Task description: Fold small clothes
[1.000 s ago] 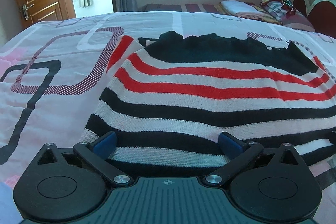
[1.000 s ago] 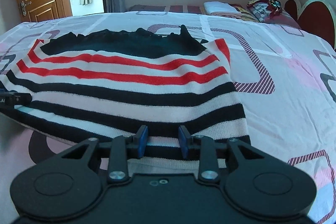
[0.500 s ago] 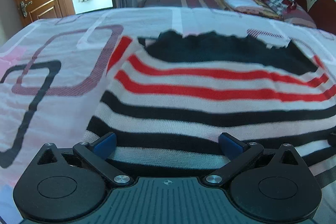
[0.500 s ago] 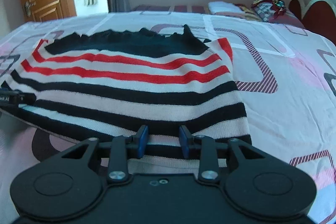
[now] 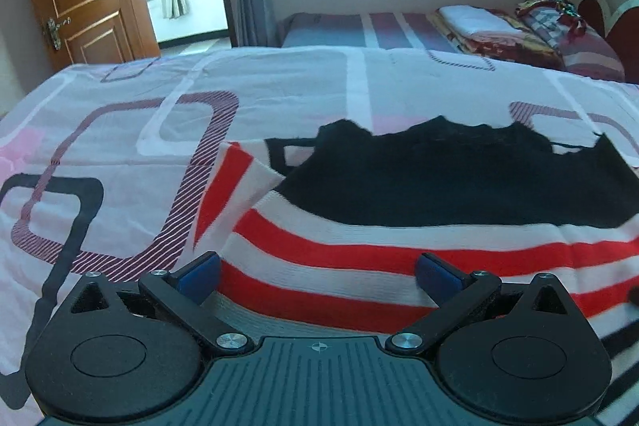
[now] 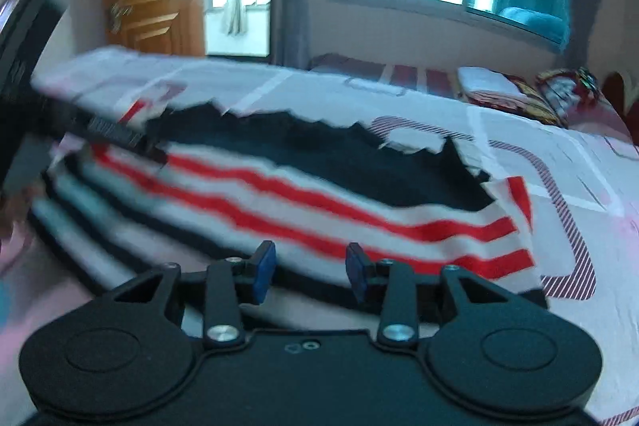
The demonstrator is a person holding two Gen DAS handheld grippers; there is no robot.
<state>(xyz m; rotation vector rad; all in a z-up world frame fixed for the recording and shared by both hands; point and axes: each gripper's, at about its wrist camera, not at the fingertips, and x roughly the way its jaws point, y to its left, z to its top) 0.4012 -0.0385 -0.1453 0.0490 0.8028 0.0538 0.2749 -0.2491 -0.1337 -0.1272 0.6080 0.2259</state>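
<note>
Striped knit sweater (image 5: pixel 399 258) lies on bedspread (image 5: pixel 120 130), long axis crosswise to both grippers. Left gripper (image 5: pixel 317 276) jaws wide apart over sweater's near-left part; right gripper (image 6: pixel 310 266) partly spread, nothing gripped — near-right hem.

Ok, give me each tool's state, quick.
Left tool: open wide, over the striped sweater, holding nothing.
Right tool: partly open, at the sweater's near edge; whether it grips cloth cannot be told.

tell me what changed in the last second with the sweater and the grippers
Both grippers have moved forward over the striped sweater, now over its red stripes. The right gripper opened wider; the left gripper stays wide open. Neither grips fabric. The sweater's far black part still lies on the bedsheet.
</note>
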